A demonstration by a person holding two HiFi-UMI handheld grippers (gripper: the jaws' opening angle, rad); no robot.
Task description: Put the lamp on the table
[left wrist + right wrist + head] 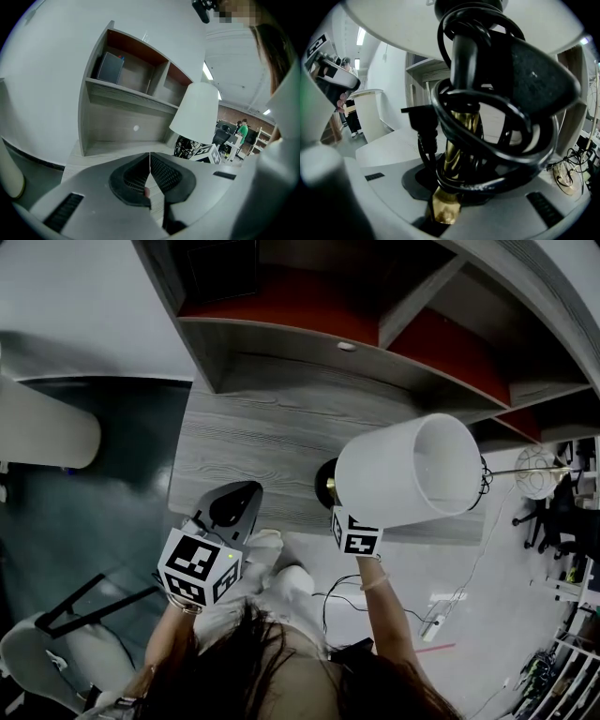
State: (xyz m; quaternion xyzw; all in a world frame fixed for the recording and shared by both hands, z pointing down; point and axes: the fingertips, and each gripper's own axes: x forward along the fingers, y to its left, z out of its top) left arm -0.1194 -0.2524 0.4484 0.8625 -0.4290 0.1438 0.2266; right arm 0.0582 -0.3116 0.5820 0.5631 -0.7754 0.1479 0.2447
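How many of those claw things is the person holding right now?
2. The left claw, shut, is at the near edge of the table; the right claw grips the lamp by its brass stem.

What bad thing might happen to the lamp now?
The right tool grips the lamp only by its thin stem, so the big shade could swing or the stem slip. The cord is coiled loosely round the stem, plug hanging; it might catch under the lamp on the table and leave it wobbly.
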